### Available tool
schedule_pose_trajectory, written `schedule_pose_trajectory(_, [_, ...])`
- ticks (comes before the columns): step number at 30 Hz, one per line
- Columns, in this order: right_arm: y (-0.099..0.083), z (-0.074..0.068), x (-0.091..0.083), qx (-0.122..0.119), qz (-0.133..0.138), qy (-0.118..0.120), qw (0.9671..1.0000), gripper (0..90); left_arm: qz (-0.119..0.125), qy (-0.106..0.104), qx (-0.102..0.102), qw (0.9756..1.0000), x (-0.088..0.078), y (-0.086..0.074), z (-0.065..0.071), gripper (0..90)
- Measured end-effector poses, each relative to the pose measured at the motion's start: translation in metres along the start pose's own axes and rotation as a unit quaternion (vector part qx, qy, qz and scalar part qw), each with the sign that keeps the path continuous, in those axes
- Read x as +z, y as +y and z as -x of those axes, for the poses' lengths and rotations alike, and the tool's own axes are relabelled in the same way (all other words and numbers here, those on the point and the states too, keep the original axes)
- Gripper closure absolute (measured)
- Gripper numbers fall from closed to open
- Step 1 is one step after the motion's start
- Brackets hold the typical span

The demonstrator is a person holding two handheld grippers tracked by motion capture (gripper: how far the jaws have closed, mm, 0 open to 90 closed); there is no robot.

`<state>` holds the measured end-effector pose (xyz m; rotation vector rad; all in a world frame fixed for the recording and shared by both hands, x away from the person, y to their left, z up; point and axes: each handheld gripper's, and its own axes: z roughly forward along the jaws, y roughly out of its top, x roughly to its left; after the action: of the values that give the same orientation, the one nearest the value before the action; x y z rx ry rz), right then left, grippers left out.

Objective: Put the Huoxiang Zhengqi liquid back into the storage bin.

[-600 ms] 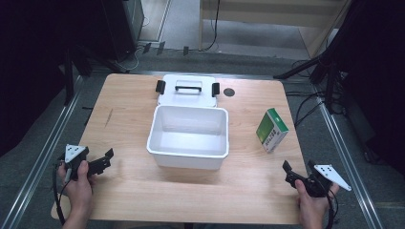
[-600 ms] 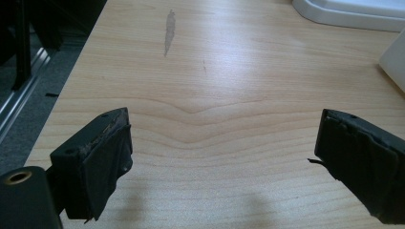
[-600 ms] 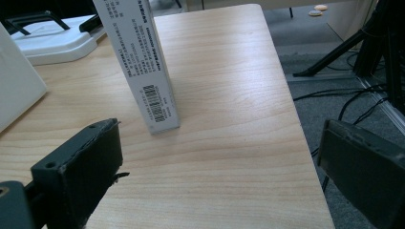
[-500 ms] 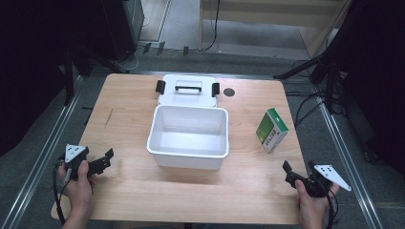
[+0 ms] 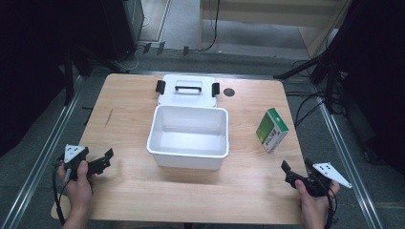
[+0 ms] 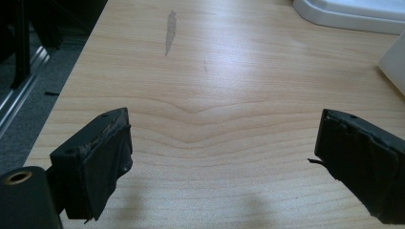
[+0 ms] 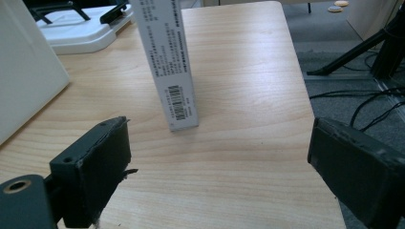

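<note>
1. Nothing is shifting since the earlier frame – both hands are keeping their places at the near edge of the tabletop, and the carton, tub and lid are sitting where they were.
2. The right gripper (image 5: 288,172) is hovering by the near right corner with its jaws wide apart and nothing between them; in the right gripper view it (image 7: 217,164) is looking straight at the narrow barcode side of the carton (image 7: 167,62).
3. The left gripper (image 5: 106,158) is waiting near the near left corner, jaws also spread and empty, over bare wood (image 6: 205,100).
4. The green and white carton (image 5: 271,130) is standing upright near the right edge of the tabletop, just right of the open white tub (image 5: 188,136) and apart from it.
5. The work in hand is probably picking up the carton and putting it in the tub; the grasp is not yet begun.
6. Risk: the carton is tall and standing on a small base, so one jaw touching it first could be tipping it over or nudging it towards the right edge.
7. Risk: a grip taken too high or off-centre could be letting it swing and catch the tub's rim on the way in.
8. The white lid (image 5: 186,89) with its handle is lying flat behind the tub at the far edge – out of the way. A small dark disc (image 5: 229,92) is sitting beside it. Nothing is standing between the right gripper and the carton.
</note>
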<state>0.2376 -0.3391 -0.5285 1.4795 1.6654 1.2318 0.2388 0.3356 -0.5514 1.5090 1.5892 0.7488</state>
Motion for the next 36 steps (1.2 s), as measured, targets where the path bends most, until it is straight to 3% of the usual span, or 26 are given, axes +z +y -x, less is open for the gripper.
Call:
schedule_pose_trajectory(3, [0.006, -0.004, -0.001, -0.012, -0.009, 0.004, 0.9999, 8.4, 0.0, 0.0, -0.002, 1.0, 0.0, 0.0, 0.0, 6.3])
schedule_pose_trajectory(6, [0.015, -0.007, 0.001, -0.027, -0.026, -0.009, 0.9992, 11.7, -0.002, -0.003, -0.005, 1.0, 0.0, 0.0, 0.0, 6.3])
schedule_pose_trajectory(13, [0.03, -0.012, 0.001, -0.047, -0.044, 0.008, 0.9979, 11.8, -0.002, -0.005, -0.004, 1.0, 0.0, 0.0, -0.001, 6.3])
schedule_pose_trajectory(23, [0.067, -0.021, 0.004, -0.092, -0.098, 0.021, 0.9908, 12.0, -0.003, -0.005, -0.007, 1.0, 0.001, 0.0, -0.001, 6.3])
schedule_pose_trajectory(27, [0.077, -0.025, 0.008, -0.101, -0.12, 0.014, 0.9875, 12.4, -0.003, -0.007, -0.009, 0.9999, 0.001, 0.0, -0.002, 6.3])
schedule_pose_trajectory(31, [0.092, -0.031, 0.015, -0.12, -0.165, 0.014, 0.9789, 12.6, -0.004, -0.007, -0.008, 0.9999, 0.001, 0.0, -0.002, 6.3])
schedule_pose_trajectory(32, [0.099, -0.034, 0.019, -0.129, -0.194, 0.012, 0.9724, 12.5, -0.004, -0.007, -0.008, 0.9999, 0.001, 0.0, -0.002, 6.3])
schedule_pose_trajectory(34, [0.105, -0.037, 0.023, -0.134, -0.219, 0.011, 0.9664, 12.5, -0.004, -0.007, -0.008, 0.9999, 0.001, 0.0, -0.002, 6.3])
schedule_pose_trajectory(35, [0.105, -0.037, 0.023, -0.134, -0.219, 0.011, 0.9664, 12.5, -0.004, -0.007, -0.008, 0.9999, 0.001, 0.0, -0.002, 6.3])
schedule_pose_trajectory(36, [0.108, -0.038, 0.025, -0.134, -0.232, 0.007, 0.9633, 12.5, -0.005, -0.007, -0.009, 0.9999, 0.001, 0.0, -0.002, 6.3])
